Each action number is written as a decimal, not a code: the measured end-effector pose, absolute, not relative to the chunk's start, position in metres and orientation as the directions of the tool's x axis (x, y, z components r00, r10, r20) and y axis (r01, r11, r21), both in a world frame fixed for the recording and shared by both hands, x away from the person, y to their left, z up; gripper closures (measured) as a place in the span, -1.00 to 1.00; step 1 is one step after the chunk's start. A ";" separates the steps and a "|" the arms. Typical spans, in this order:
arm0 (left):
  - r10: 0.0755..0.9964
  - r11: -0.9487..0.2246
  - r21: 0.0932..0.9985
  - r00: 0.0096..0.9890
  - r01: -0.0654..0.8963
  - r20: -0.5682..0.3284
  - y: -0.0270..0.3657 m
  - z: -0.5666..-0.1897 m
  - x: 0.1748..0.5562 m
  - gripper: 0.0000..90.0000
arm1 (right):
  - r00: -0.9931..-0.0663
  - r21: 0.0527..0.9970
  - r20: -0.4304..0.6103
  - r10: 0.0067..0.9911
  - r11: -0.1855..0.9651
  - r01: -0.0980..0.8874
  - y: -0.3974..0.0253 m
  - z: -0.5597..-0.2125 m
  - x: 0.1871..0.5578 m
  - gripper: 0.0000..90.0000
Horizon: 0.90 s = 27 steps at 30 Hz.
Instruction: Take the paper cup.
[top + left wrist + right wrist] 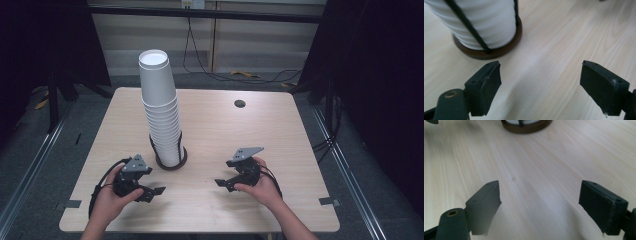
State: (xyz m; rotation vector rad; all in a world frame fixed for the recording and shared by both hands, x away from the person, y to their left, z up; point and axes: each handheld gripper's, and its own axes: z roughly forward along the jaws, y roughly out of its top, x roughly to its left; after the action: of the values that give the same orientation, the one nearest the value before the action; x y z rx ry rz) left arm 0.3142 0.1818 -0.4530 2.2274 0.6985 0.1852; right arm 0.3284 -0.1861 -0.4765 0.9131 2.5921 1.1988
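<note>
Cups [161, 112] unmarked, stacked between spread tongs [150, 192]

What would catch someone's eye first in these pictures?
A tall leaning stack of white paper cups rises from a dark round holder on the wooden table, left of centre. Nearer the person, the left gripper and the right gripper rest open, empty, flanking it.

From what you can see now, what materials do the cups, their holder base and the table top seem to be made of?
The stack of cups looks like matte white paper: thin rolled rims form ridges down the stack. The holder base seems dark brown wood or plastic with a slight sheen; its thin black uprights are probably metal wire. The table top looks like pale wood-grain laminate, smooth with printed streaks.
</note>
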 end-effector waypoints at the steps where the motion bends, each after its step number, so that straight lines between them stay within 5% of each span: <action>1: 0.538 -0.546 0.722 0.838 0.425 -0.086 0.182 -0.453 0.314 -0.62 | -0.809 0.736 0.120 0.575 0.495 0.461 -0.182 -0.472 0.330 -0.62; 15: 0.574 -0.438 0.819 0.816 0.371 -0.062 0.209 -0.318 0.359 -0.64 | -0.823 0.854 0.106 0.558 0.373 0.363 -0.129 -0.374 0.366 -0.63; 27: 0.577 -0.379 0.867 0.815 0.322 -0.051 0.199 -0.250 0.379 -0.65 | -0.856 0.868 0.054 0.515 0.399 0.295 -0.091 -0.322 0.385 -0.63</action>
State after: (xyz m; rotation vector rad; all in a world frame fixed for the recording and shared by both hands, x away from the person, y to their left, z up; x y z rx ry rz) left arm 0.3793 0.1995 -0.2503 1.9959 0.6672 0.3194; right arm 0.3849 -0.0906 -0.3219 0.7169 2.4331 1.4412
